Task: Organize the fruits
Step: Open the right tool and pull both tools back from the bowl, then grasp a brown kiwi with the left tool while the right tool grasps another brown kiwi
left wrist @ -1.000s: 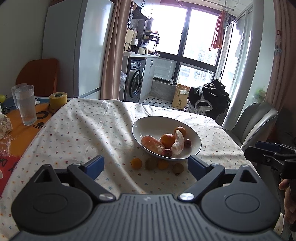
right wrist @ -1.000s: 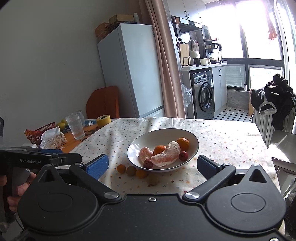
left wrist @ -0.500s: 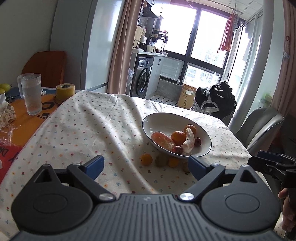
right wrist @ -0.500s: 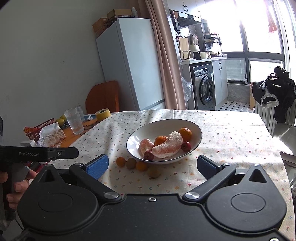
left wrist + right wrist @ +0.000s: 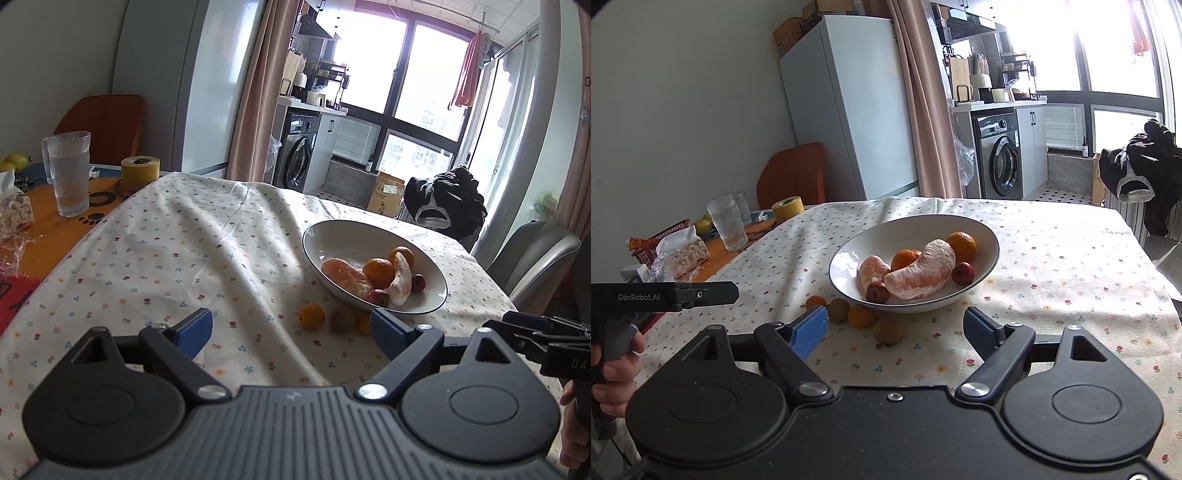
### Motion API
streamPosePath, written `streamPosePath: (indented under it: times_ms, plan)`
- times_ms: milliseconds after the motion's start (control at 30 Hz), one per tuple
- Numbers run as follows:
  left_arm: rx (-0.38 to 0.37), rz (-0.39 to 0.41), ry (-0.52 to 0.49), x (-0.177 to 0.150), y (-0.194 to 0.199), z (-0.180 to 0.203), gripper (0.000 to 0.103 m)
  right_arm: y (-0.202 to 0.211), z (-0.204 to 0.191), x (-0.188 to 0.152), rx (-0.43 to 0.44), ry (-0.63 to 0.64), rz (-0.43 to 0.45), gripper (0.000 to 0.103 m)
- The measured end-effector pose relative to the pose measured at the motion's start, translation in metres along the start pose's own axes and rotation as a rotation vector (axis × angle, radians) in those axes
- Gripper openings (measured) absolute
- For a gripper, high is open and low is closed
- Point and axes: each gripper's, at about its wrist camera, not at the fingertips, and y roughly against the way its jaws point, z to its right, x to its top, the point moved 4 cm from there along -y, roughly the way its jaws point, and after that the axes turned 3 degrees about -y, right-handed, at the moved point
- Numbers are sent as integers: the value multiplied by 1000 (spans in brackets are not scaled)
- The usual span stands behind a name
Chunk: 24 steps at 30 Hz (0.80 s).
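Both grippers, left (image 5: 290, 332) and right (image 5: 895, 328), hover jaws apart before the bowl (image 5: 986, 236) holding 2 oranges (image 5: 961, 242) and pomelo segments (image 5: 923, 271).

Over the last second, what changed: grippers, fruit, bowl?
Both grippers have eased toward the table; the left gripper also swung left, so the bowl sits further right in its view. Both stay open and empty. Bowl and the loose fruits in front of it, such as the small orange, haven't moved.
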Motion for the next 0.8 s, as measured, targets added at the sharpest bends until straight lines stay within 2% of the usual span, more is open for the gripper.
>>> streamPosePath:
  times_ms: [267, 467, 600, 700, 800]
  plan:
    - [-25, -44, -16, -5, -29, 12, 66, -21, 9, -3, 26, -16, -37, 61]
    - [-33, -64, -8, -8, -45, 14, 56, -33, 10, -5, 51, -31, -61, 58]
    - [-57, -80, -1, -9, -55, 17, 48, -44, 8, -7, 61, -26, -83, 49]
    - [-65, -89, -6, -10, -60, 21, 47, -51, 8, -8, 68, -31, -96, 43]
    - [-85, -98, -11, -10, -65, 24, 44, -58, 8, -9, 79, -38, -116, 42]
